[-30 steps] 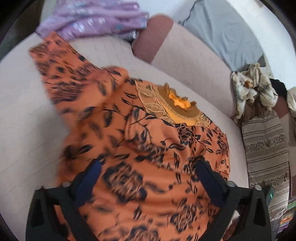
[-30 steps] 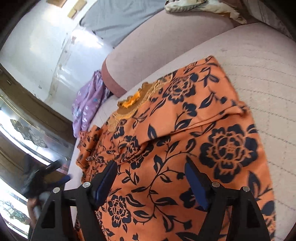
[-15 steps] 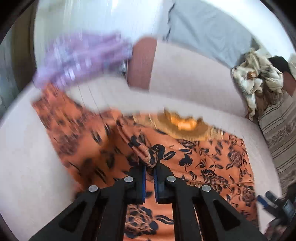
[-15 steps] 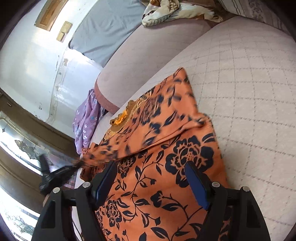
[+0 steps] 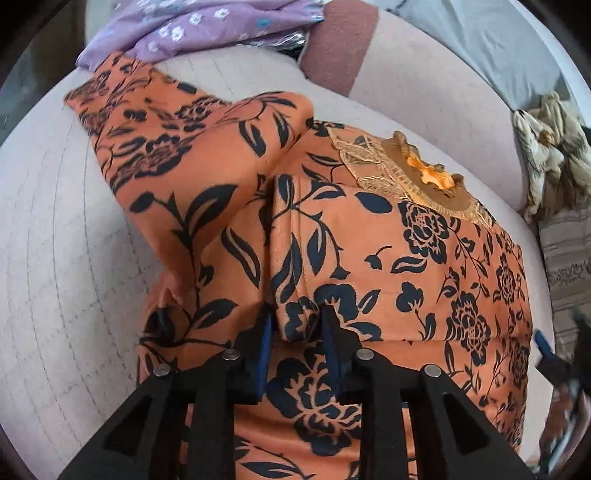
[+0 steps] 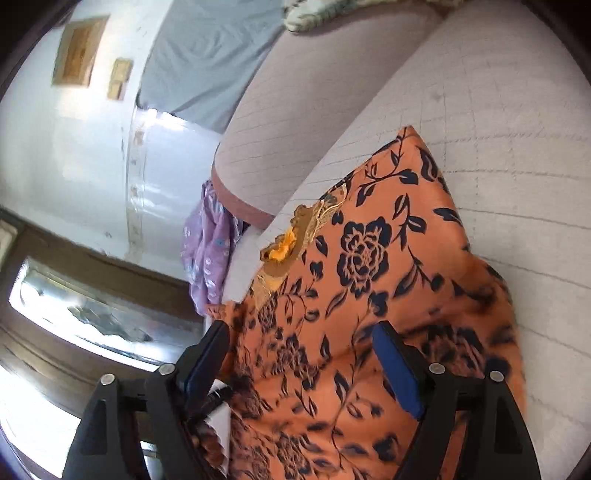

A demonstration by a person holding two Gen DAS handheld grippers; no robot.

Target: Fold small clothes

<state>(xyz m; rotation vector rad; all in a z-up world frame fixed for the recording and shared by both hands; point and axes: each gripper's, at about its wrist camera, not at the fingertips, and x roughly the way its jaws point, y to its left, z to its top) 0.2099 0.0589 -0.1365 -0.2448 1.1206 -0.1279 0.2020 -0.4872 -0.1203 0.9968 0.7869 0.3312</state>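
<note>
An orange garment with a dark floral print (image 5: 388,258) lies on a pale quilted sofa seat (image 5: 55,258), its gold embroidered neckline (image 5: 410,173) toward the backrest. My left gripper (image 5: 295,325) is nearly shut, its blue pads pinching a folded edge of the garment. One sleeve (image 5: 147,140) stretches to the upper left. In the right wrist view the same garment (image 6: 369,266) fills the middle. My right gripper (image 6: 299,354) is open and hovers low over the cloth, gripping nothing.
A purple flowered garment (image 5: 192,29) lies at the sofa's far left end, also in the right wrist view (image 6: 207,251). A cream patterned cloth (image 5: 550,147) and a striped fabric (image 5: 569,258) sit at the right. The sofa backrest (image 5: 424,92) rises behind.
My left gripper shut on a fold of the garment, lifted it, then carried it back down over the body. My right gripper stayed open and swung closer above the cloth.
</note>
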